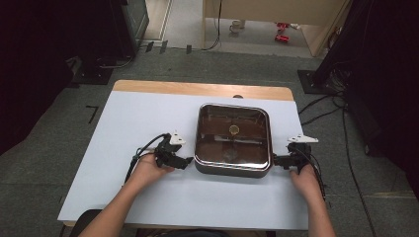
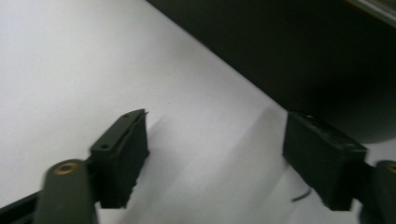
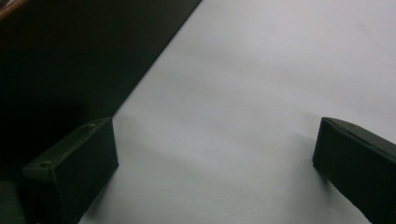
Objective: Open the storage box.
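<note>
A square dark pan (image 1: 232,139) with a glass lid and a small round knob (image 1: 233,130) sits in the middle of the white table (image 1: 148,118). My left gripper (image 1: 188,161) points at the pan's left side, close to its wall, jaws open and empty. In the left gripper view the left gripper (image 2: 215,158) hovers over the white surface with the pan's dark wall (image 2: 289,51) just ahead. My right gripper (image 1: 273,160) is at the pan's right side, also open. The right gripper (image 3: 210,168) has the pan's dark wall (image 3: 70,56) beside its left jaw.
The table's wooden far edge (image 1: 197,88) shows beyond the white cover. Cables (image 1: 321,106) and dark stands lie on the grey floor around the table. White surface stretches to the left and front of the pan.
</note>
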`<state>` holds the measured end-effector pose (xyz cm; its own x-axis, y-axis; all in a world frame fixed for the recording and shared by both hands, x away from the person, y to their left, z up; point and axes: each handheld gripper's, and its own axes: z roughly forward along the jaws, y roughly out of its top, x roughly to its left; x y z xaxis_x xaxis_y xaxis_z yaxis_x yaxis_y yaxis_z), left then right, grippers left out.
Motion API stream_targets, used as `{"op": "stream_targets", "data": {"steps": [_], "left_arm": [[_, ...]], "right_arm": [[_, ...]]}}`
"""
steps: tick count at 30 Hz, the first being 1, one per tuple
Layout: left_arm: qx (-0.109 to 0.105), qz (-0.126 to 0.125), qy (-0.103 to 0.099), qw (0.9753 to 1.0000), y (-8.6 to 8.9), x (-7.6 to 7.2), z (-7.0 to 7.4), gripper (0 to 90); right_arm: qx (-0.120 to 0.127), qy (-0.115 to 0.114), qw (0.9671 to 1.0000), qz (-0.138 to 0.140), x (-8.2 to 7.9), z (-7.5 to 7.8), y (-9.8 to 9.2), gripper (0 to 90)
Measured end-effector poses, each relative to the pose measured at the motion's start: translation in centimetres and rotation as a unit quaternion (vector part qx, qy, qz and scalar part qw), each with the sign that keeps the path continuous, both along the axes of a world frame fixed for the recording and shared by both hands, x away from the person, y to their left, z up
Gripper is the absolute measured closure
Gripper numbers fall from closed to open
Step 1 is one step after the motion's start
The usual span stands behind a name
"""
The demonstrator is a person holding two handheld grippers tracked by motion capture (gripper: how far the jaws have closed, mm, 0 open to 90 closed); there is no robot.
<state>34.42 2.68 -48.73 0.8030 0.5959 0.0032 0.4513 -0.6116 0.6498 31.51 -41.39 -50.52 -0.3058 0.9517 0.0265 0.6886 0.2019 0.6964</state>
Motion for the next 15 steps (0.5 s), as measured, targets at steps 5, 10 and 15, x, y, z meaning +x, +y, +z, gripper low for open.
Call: {"op": "stream_targets", "data": {"steps": [5, 10, 15], "left_arm": [[0.012, -0.010, 0.011, 0.9998, 0.1, 0.2, 0.4, 31.8], [0.009, -0.006, 0.024, 0.9996, 0.5, 0.4, 0.6, 37.4], [-0.004, 0.001, 0.055, 0.9985, 1.1, 0.9, 0.9, 36.7]], "right_arm": [[0.000, 0.000, 1.0000, 0.000, 0.0, 0.0, 0.0, 0.0], [0.000, 0.000, 1.0000, 0.000, 0.0, 0.0, 0.0, 0.0], [0.000, 0.000, 1.0000, 0.000, 0.0, 0.0, 0.0, 0.0]]}}
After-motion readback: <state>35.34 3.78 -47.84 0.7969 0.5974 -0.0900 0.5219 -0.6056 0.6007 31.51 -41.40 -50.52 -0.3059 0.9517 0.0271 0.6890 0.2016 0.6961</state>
